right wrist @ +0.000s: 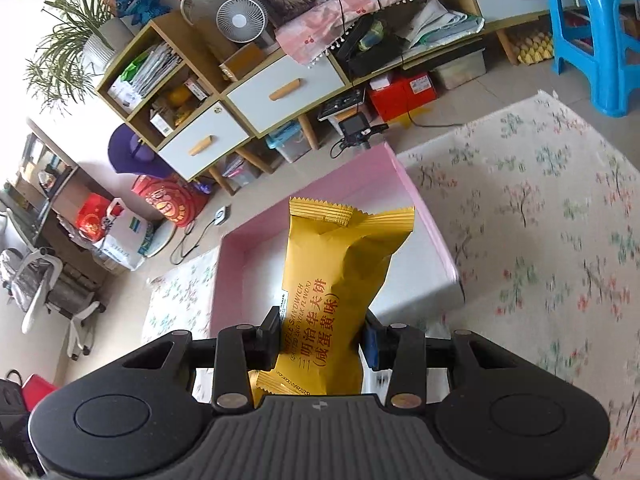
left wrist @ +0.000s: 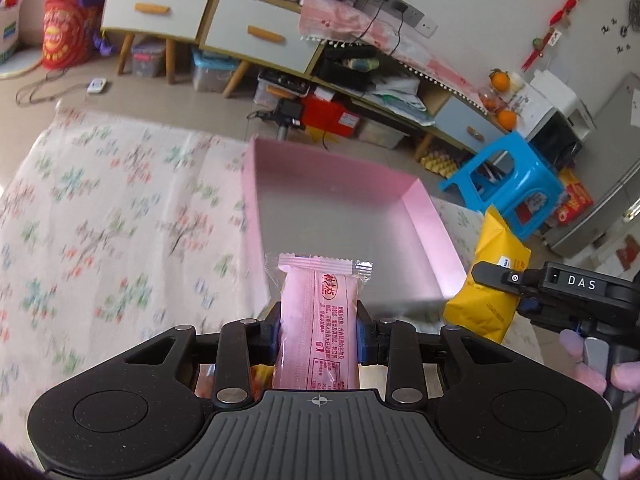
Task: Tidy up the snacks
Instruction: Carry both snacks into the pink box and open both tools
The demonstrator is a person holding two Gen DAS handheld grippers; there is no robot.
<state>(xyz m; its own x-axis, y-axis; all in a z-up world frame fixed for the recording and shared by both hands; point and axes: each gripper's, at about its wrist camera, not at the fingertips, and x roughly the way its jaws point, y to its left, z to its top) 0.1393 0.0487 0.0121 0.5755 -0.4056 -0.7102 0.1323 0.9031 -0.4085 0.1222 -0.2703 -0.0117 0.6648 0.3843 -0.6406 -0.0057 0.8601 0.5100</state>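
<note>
Left tongs clamped pink plastic-wrapped snack bar; right tongs clamped yellow foil sandwich-biscuit packet. Shallow pink cardboard box lay just ahead, below both. Advice: carry over rim, lower inside, release side by side.

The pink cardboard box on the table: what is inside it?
The pink cardboard box shows only a bare grey floor. The near part is covered by the pink snack packet and yellow snack packet.

Each wrist camera looks steeply down past its own tongs, close over the pink tray just ahead; both views share it and the cabinet beyond.
</note>
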